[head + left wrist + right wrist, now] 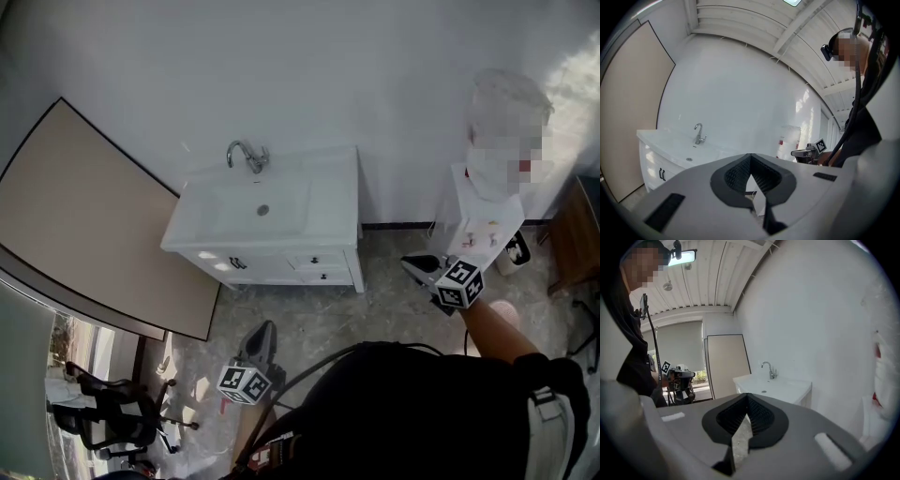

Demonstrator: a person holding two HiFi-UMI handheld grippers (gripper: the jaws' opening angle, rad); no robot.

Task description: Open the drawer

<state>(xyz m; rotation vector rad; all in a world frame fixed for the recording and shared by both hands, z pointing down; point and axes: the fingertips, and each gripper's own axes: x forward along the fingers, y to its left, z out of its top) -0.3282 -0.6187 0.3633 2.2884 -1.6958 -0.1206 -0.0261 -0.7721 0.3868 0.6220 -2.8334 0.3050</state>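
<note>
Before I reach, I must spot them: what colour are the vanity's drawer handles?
Drawer handles are black on the white vanity; best in the head view.

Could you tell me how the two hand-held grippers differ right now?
In the head view, the left hand-held gripper points toward the vanity, while the right hand-held gripper points leftward. The left is near the person's body; the right is held further out. Both are shut and empty.
</note>
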